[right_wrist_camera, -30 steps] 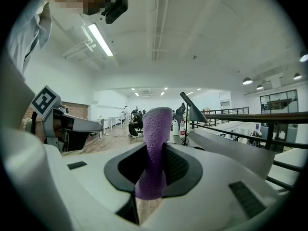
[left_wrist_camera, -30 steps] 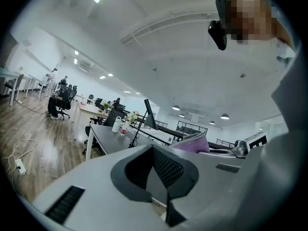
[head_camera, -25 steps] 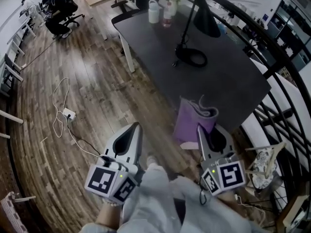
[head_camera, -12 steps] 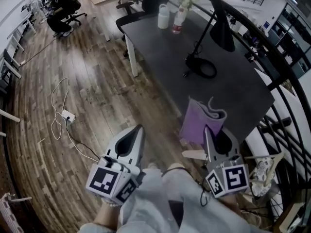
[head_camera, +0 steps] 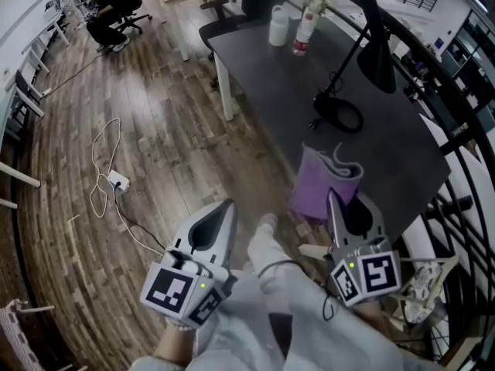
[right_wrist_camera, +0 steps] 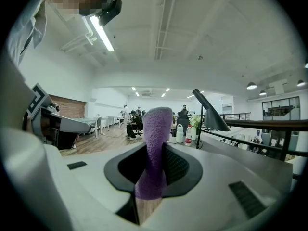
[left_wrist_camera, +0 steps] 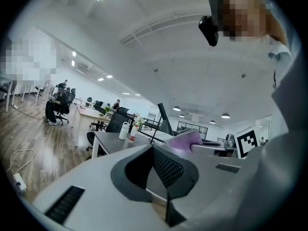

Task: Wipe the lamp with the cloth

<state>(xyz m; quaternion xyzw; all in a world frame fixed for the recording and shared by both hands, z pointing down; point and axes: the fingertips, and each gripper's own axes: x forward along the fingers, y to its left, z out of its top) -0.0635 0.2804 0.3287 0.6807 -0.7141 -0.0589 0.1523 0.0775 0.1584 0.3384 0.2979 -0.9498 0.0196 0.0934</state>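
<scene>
A black desk lamp stands on the dark table, its round base near the table's middle; it also shows in the right gripper view as a black lamp. My right gripper is shut on a purple cloth, which stands up between the jaws as a purple cloth. It hovers at the table's near edge, well short of the lamp. My left gripper is shut and holds nothing, over the wooden floor.
A white jug, a bottle and a plant sit at the table's far end. A black railing runs along the right. A cable and power strip lie on the floor to the left. Office chairs stand far off.
The view has shifted forward: the table and lamp sit nearer and more to the right. Both grippers stay shut, the cloth still in the right one. A foot has stepped forward.
</scene>
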